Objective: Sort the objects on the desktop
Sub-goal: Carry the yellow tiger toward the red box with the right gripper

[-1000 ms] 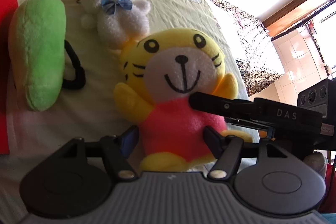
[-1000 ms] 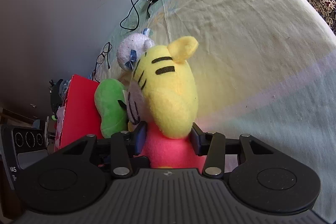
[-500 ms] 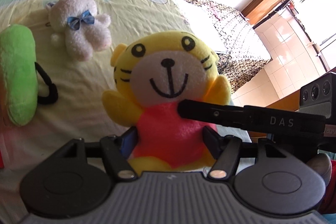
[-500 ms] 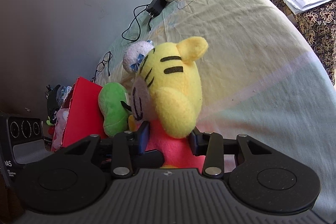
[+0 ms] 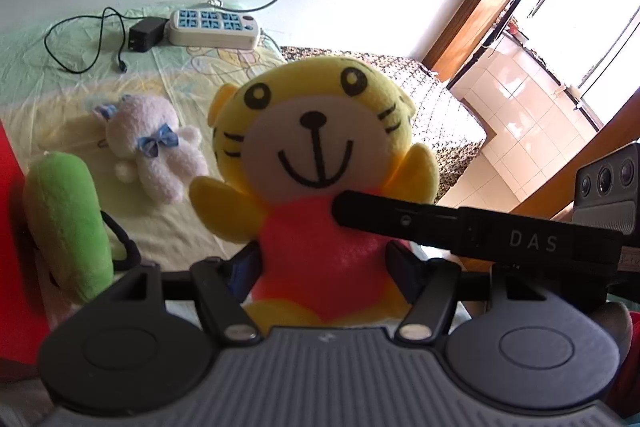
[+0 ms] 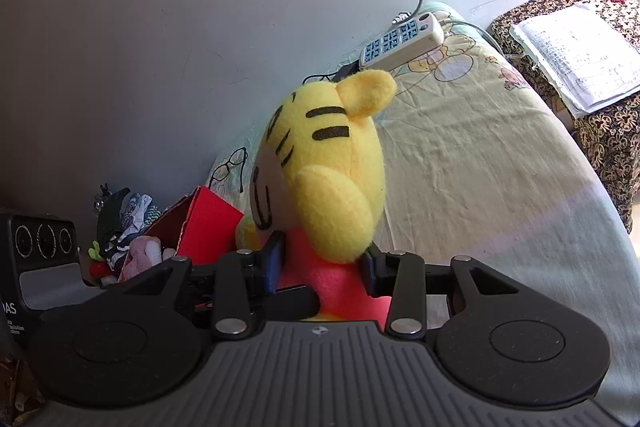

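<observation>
Risk first: I have the yellow tiger plush (image 5: 320,163) pinched at its pink belly by both tools at once, and that double hold is the weak point. The left hand-held gripper (image 5: 324,259) squeezes the soft body side to side, and the right hand-held gripper (image 6: 322,261) clamps the same torso from its flank, one of its fingers (image 5: 400,223) lying across the chest. Plush compresses — if my two hands drift apart or twist unevenly, the toy could slide out of one grip and swing from the other, or drop onto the white bear (image 5: 156,151) and green plush (image 5: 66,223) lying on the bed sheet (image 6: 480,163) below (the tiger looks clear of it).

Only one container is visible: a red box (image 6: 208,223) at the left, holding a jumble of small toys — a pink one shows, the rest I can't make out.
</observation>
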